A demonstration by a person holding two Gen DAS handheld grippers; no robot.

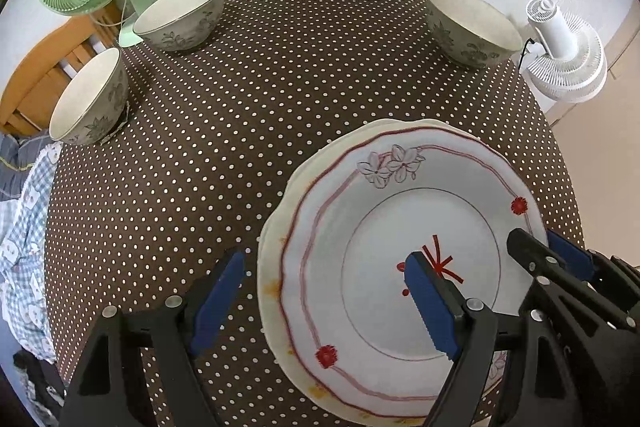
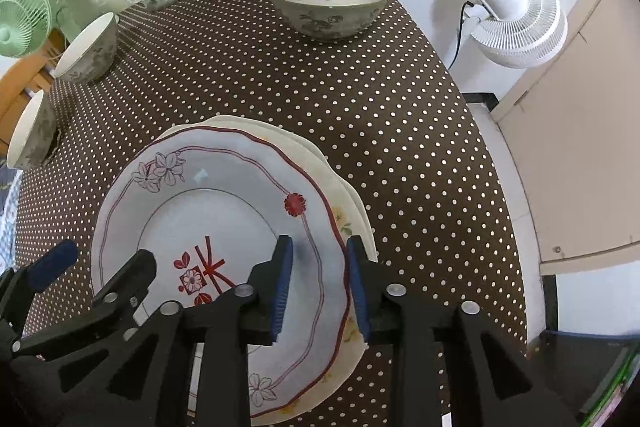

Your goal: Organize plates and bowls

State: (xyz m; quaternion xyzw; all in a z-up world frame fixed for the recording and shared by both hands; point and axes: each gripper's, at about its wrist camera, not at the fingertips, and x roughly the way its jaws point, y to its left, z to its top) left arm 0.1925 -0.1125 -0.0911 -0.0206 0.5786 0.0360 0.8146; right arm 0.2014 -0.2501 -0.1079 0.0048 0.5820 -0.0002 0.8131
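Dotted tablecloth [image 2: 400, 147] mostly bare, plate stack [image 2: 224, 211] near front edge

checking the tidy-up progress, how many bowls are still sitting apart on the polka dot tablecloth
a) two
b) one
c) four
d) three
d, three floral bowls stand separately: one at the left edge, one near the green fan, and one at the far right, none nested, while the plates are already stacked.
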